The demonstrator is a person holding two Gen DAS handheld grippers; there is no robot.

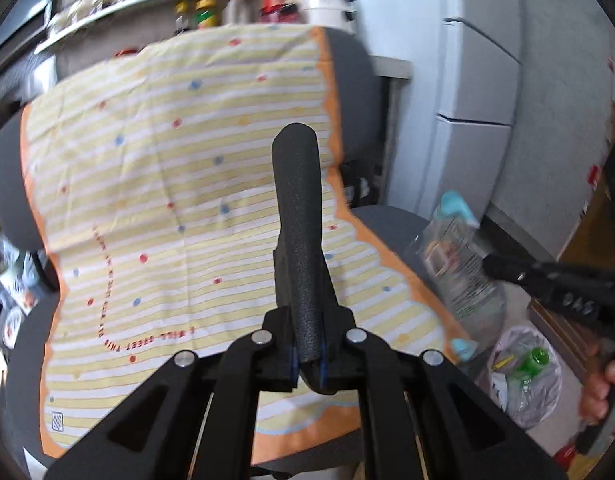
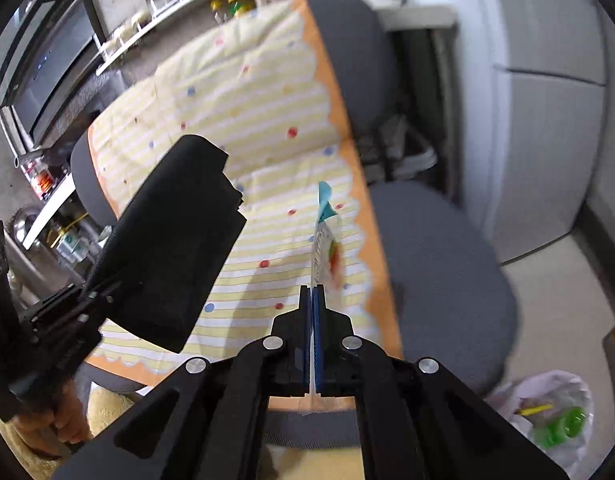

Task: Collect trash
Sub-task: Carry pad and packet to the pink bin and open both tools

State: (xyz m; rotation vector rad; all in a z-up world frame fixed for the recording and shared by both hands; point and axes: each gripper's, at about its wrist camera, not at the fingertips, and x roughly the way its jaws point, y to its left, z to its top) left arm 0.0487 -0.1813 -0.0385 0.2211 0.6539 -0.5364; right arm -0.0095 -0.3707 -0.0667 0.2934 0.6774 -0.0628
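My left gripper (image 1: pixel 303 280) is shut on a flat black textured piece (image 1: pixel 297 184), which stands up edge-on between the blue-edged pads. In the right wrist view the same black piece (image 2: pixel 175 240) shows its broad side, held out from the left gripper (image 2: pixel 87 300) at the left. My right gripper (image 2: pixel 312 290) is shut on a clear plastic wrapper (image 2: pixel 325 240) with a teal top and printed label. The left wrist view shows that wrapper (image 1: pixel 455 264) hanging off the right gripper (image 1: pixel 489 266). Both grippers hover above the cloth-covered seat.
A yellow striped cloth (image 1: pixel 167 184) with an orange border covers grey seat cushions (image 2: pixel 439 264). A plastic trash bag (image 1: pixel 539 404) (image 2: pixel 519 392) holding a green bottle (image 1: pixel 537 360) sits on the floor at lower right. A white fridge (image 1: pixel 479 80) stands right; a cluttered shelf (image 1: pixel 155 0) runs behind.
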